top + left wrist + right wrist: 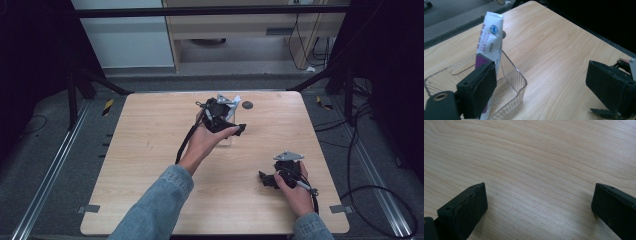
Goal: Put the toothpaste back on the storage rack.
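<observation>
Upright within the clear plastic holder [509, 82] near the far middle of the table [150, 150], one white-and-purple tube [489, 42] stands leaning against the holder's wall, its crimped end uppermost. Item one: the tube, seated in the holder and, as I judge it, already delivered; nothing presses on it. Item two: my left gripper [544, 85], fingers [482, 90] spread wide, the near one just beside the tube's lower part, the far one well apart over bare wood; I cannot tell whether the near pad grazes the tube, but there is no grip. Item three: my right gripper [539, 207], fingers [466, 210] likewise wide apart and holding nothing, with plain wood grain between them. I see it in the high view at the near right of the table, well apart from the holder. Progress, as I read it: the placing looks done and the release made; what remains is to draw the left hand [207, 142] clear without tipping the tube, which stands tall and leaning and may topple if brushed. Views compared: the left gripper view gives the tube's print, the holder's transparent walls and its second, shallow compartment; the high view has the hand and gripper covering most of the holder, but gives both hands' places and a small dark disc [247, 105] beyond.
</observation>
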{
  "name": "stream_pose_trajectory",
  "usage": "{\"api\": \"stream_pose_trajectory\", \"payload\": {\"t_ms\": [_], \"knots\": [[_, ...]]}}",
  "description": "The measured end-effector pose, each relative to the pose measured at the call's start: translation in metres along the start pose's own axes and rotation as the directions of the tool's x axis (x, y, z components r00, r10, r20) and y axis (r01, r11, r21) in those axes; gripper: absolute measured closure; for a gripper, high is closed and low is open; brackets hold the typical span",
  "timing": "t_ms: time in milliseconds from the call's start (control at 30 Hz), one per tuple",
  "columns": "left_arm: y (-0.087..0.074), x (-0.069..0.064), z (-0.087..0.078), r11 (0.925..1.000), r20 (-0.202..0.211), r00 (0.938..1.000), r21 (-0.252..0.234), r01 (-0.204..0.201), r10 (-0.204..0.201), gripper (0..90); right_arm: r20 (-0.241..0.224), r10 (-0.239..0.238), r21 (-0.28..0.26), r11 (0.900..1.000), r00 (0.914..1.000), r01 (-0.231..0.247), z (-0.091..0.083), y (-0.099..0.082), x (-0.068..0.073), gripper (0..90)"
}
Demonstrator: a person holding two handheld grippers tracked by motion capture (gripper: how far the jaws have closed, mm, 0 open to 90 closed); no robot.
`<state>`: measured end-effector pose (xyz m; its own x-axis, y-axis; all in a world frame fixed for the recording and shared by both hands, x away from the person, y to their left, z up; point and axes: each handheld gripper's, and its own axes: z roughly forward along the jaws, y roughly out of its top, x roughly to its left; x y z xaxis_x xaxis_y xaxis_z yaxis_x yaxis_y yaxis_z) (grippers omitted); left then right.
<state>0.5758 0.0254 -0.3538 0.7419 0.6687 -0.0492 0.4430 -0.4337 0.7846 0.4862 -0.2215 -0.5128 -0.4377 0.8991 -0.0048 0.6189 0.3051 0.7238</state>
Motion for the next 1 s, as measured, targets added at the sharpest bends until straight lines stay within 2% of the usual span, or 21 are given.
{"api": "stream_pose_trajectory", "payload": {"t_ms": [100, 200, 333, 533, 867, 1000], "knots": [[-0.003, -0.002, -0.001, 0.9990, -0.001, 0.9993, 0.024, -0.037, 0.037, 6.1, -0.001, -0.002, 0.002, 1.0000, 1.0000, 0.002, -0.001, -0.001, 0.000, 0.7], [-0.008, -0.002, -0.006, 0.9977, 0.002, 0.9983, 0.035, -0.057, 0.057, 4.7, 0.000, -0.003, 0.001, 1.0000, 1.0000, 0.003, -0.002, -0.002, 0.001, 0.7], [-0.016, -0.003, -0.015, 0.9963, -0.006, 0.9967, 0.032, -0.080, 0.080, 4.4, 0.000, 0.000, 0.001, 1.0000, 1.0000, 0.000, -0.002, -0.002, 0.002, 0.7], [-0.033, 0.000, -0.033, 0.9873, -0.019, 0.9890, 0.064, -0.145, 0.147, 4.1, 0.002, -0.004, 0.001, 1.0000, 1.0000, 0.004, -0.002, -0.002, 0.002, 0.7], [-0.058, 0.013, -0.051, 0.9849, -0.080, 0.9840, 0.081, -0.153, 0.160, 5.6, 0.000, -0.003, 0.002, 1.0000, 1.0000, 0.003, -0.003, -0.003, 0.002, 0.7], [-0.069, 0.020, -0.052, 0.9805, -0.132, 0.9747, 0.102, -0.168, 0.180, 5.6, 0.000, -0.003, 0.002, 1.0000, 1.0000, 0.003, -0.003, -0.003, 0.002, 0.7]]}}
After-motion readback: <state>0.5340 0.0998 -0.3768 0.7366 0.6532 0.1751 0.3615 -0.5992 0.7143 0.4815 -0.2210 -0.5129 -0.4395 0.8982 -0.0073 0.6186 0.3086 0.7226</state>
